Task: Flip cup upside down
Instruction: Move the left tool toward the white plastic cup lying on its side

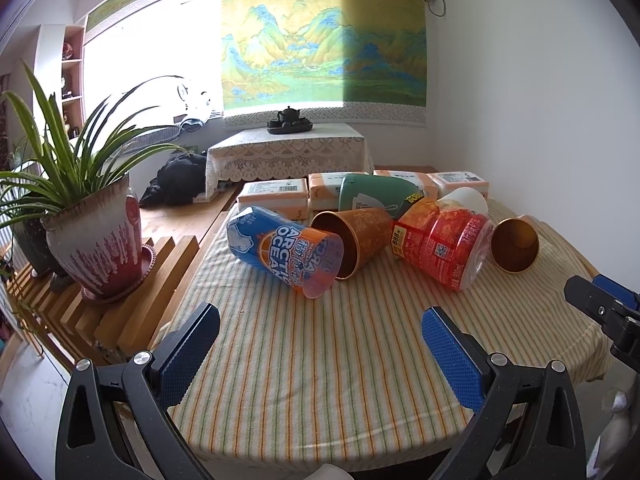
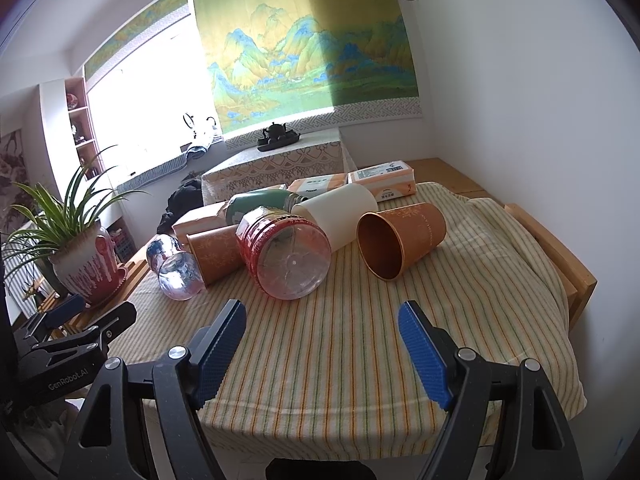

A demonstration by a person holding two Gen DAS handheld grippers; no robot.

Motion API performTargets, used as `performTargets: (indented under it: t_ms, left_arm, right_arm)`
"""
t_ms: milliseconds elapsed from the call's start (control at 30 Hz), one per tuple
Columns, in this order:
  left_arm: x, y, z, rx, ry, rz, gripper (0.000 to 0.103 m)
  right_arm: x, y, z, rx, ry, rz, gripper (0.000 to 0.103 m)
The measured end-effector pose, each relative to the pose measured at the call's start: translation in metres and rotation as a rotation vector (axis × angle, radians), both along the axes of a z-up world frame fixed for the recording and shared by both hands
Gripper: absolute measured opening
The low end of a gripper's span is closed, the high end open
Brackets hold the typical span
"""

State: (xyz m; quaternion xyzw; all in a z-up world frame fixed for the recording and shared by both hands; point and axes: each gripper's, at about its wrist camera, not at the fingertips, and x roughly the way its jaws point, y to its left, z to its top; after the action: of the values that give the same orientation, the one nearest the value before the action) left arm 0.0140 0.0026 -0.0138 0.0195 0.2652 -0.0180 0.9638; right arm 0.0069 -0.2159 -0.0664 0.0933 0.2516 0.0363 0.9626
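Note:
Several cups lie on their sides on a striped cloth. A blue and orange Arctic Ocean cup (image 1: 286, 250) (image 2: 176, 266) lies at the left. An orange paper cup (image 1: 352, 236) (image 2: 216, 252) lies beside it. A red clear plastic cup (image 1: 444, 240) (image 2: 286, 250) lies in the middle. A second orange cup (image 1: 516, 244) (image 2: 400, 236) lies at the right, mouth toward me. A white cup (image 2: 340, 212) and a green one (image 1: 372, 196) lie behind. My left gripper (image 1: 320, 344) is open and empty, above the cloth's near part. My right gripper (image 2: 322, 340) is open and empty too.
A potted plant (image 1: 96, 240) stands on a slatted wooden stand (image 1: 132, 304) at the left. Tissue packs (image 1: 274, 196) line the back of the table. The cloth (image 2: 360, 352) hangs over the near edge. The wooden table edge (image 2: 560, 256) shows at the right.

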Motion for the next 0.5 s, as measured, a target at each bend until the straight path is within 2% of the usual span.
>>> performTargets:
  t_ms: [133,300,500]
  left_arm:
    - [0.007,-0.006,0.006,0.04,0.009,-0.038,0.102]
    - [0.026,-0.023,0.015,0.12,0.059,-0.129,0.102]
    - [0.065,-0.052,0.032,0.193,0.129,-0.244,0.102]
  right_arm:
    - [0.002,-0.006,-0.001,0.005,0.005,-0.01,0.075]
    - [0.003,-0.014,-0.001,0.017,0.007,-0.022,0.075]
    - [0.005,-0.028,-0.001,0.035,0.01,-0.035,0.075]
